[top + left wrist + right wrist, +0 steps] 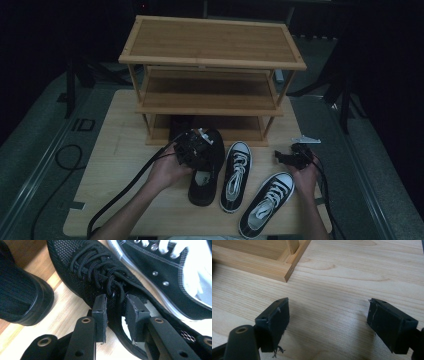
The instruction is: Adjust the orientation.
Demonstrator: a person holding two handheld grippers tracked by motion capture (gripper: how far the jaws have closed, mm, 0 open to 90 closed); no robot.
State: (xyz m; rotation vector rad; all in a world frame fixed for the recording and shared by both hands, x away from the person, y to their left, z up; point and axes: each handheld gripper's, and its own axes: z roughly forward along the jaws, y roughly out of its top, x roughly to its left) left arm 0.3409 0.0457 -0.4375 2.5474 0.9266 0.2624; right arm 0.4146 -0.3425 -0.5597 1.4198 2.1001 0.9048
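Your left hand point(167, 170) reaches forward, its left gripper point(192, 146) over the black mesh shoe point(206, 170) just in front of the bamboo shoe rack point(212, 75). Left gripper view: jaws parted, straddling the shoe's collar edge, pads not pressing. Your right gripper point(292, 156) rests beside the canvas sneakers point(250, 187), jaws wide over bare table point(342, 277).
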